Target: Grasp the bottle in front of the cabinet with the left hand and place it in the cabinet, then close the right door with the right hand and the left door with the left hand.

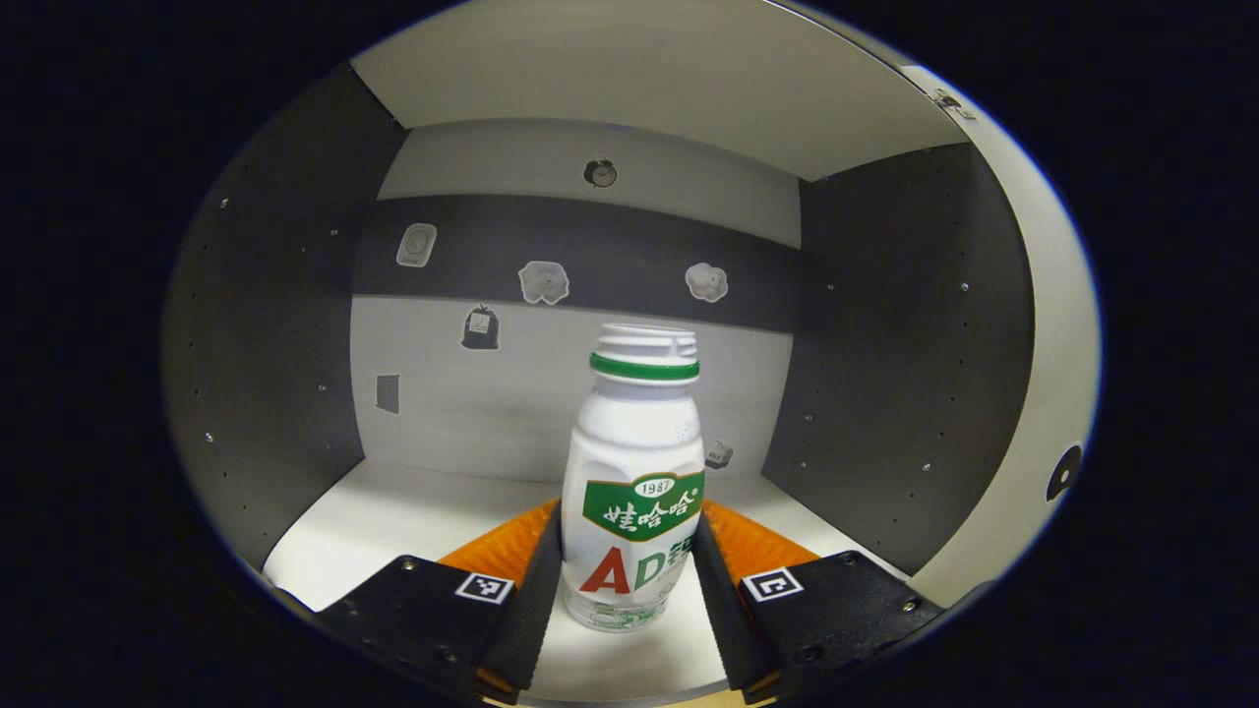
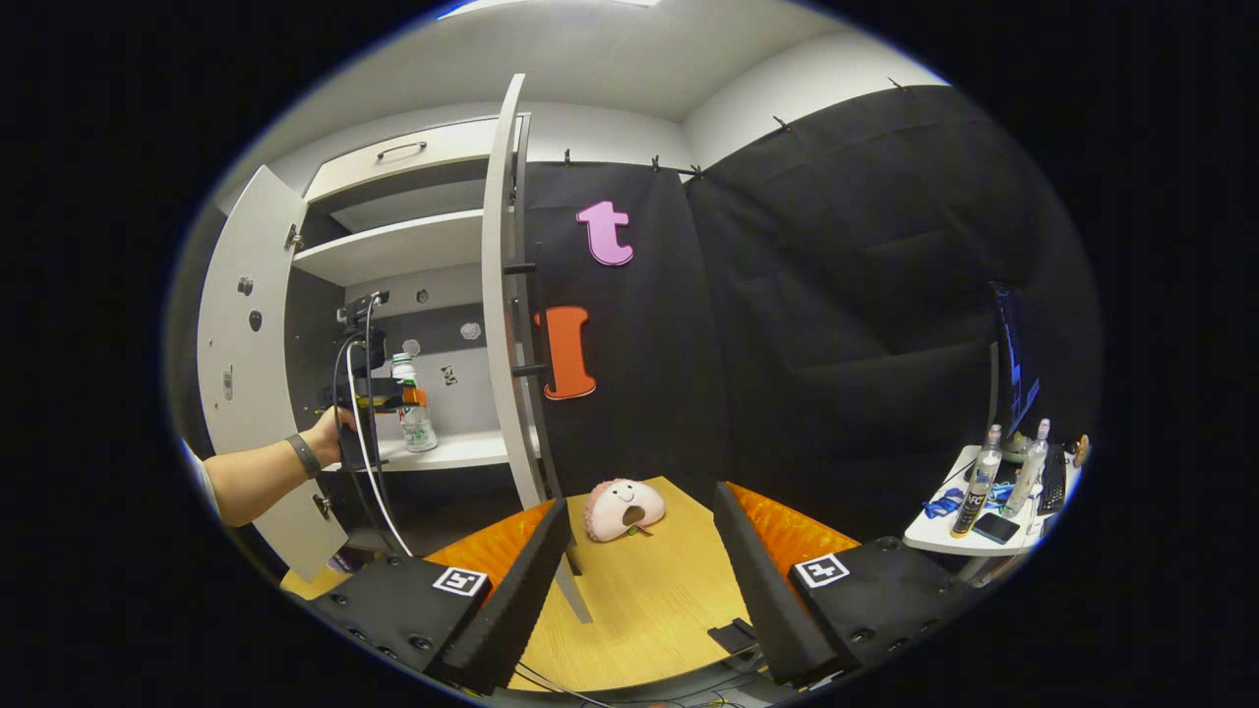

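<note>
The left gripper view looks into the cabinet (image 1: 295,324), where the bottle (image 1: 636,482) stands upright on the white shelf, while the right gripper view shows both doors open and a hand (image 2: 329,433) holding the left gripper (image 2: 418,396) at the bottle. A plush toy (image 2: 624,508) lies on the wooden table (image 2: 649,590) near the right door (image 2: 502,295). The left gripper's jaws clasp the bottle on both sides; the right gripper (image 2: 639,580) is spread wide and holds nothing.
</note>
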Available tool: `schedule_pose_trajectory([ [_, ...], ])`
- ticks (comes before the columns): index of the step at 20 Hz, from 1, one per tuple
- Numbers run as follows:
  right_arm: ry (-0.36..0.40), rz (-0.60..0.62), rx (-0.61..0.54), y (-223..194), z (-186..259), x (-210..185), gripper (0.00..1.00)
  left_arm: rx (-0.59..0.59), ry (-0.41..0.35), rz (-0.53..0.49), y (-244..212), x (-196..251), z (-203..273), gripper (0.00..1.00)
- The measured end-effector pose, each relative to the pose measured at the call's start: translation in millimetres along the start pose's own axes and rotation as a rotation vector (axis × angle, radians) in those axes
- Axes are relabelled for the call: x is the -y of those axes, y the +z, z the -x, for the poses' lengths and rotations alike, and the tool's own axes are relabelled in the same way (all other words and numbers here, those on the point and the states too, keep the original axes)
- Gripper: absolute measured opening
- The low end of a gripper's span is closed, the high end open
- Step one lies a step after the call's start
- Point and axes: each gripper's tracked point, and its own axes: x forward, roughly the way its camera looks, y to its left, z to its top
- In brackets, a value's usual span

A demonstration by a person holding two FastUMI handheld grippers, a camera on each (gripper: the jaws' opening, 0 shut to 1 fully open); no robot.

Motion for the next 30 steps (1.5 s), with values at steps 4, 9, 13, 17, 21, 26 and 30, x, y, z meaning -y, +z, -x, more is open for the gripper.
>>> schedule_pose_trajectory([
  [4, 0.01, -0.018, -0.017, -2.9, -1.0, 2.4, 0.98, 0.0, 0.001, -0.033, -1.9, -0.4, -0.7, 0.76],
  [9, 0.016, -0.013, -0.013, -2.8, 0.9, 4.8, 0.98, 0.06, -0.029, -0.023, 13.0, 9.0, 12.6, 0.98],
  [13, 0.043, -0.009, -0.013, -2.8, 1.4, 4.6, 0.98, 0.174, -0.01, -0.002, 49.0, 4.3, 53.2, 0.96],
  [17, 0.096, -0.021, -0.015, 0.9, -3.9, 2.3, 0.97, 0.242, 0.001, 0.021, 69.5, 4.5, 112.4, 0.96],
  [21, 0.179, -0.037, -0.007, 8.1, -11.5, -1.2, 0.97, 0.303, 0.036, 0.027, 80.5, 4.2, 189.0, 0.96],
  [26, 0.312, -0.056, -0.019, 3.9, -12.0, -11.6, 0.98, 0.324, 0.096, -0.008, 61.7, 7.3, 281.9, 0.96],
  [30, 0.396, -0.033, -0.029, -4.4, -15.3, -17.9, 0.98, 0.314, 0.194, -0.007, 26.0, 2.2, 344.6, 0.92],
])
